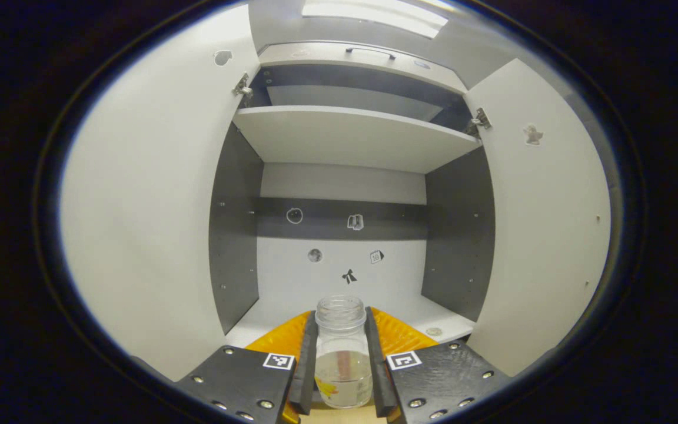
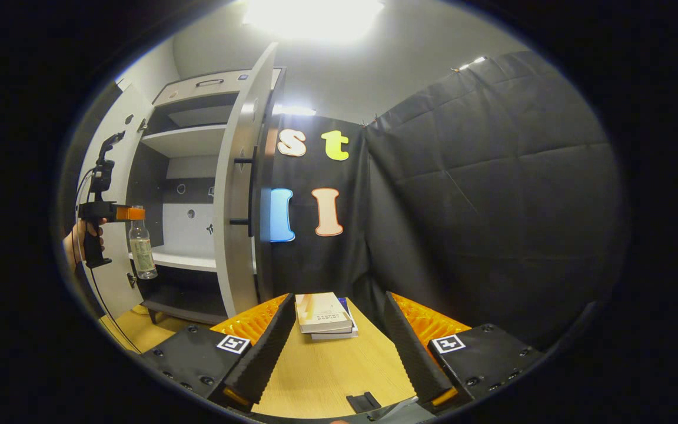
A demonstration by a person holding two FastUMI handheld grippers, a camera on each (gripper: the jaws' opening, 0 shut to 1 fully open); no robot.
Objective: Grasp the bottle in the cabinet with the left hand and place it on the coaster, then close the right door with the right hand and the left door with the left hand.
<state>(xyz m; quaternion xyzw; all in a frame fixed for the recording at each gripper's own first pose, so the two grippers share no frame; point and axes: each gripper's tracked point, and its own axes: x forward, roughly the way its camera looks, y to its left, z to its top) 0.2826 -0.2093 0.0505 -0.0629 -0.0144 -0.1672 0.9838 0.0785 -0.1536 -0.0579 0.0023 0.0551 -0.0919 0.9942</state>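
A clear glass bottle (image 1: 342,359) with no cap hangs upright between the fingers of my left gripper (image 1: 342,353), which is shut on its neck and shoulder. The open cabinet (image 1: 345,235) lies straight ahead, both doors swung wide: left door (image 1: 150,206), right door (image 1: 545,224). In the right gripper view the same bottle (image 2: 141,247) hangs in the air in front of the cabinet's lower shelf (image 2: 183,259), held by the left gripper (image 2: 130,214) and a hand (image 2: 77,244). My right gripper (image 2: 339,335) stands open over the wooden table (image 2: 327,371).
A small stack of books (image 2: 322,315) lies on the table beyond my right fingers, near the right door's edge (image 2: 236,194). A small black object (image 2: 364,402) sits at the table's near edge. Black cloth walls the right side.
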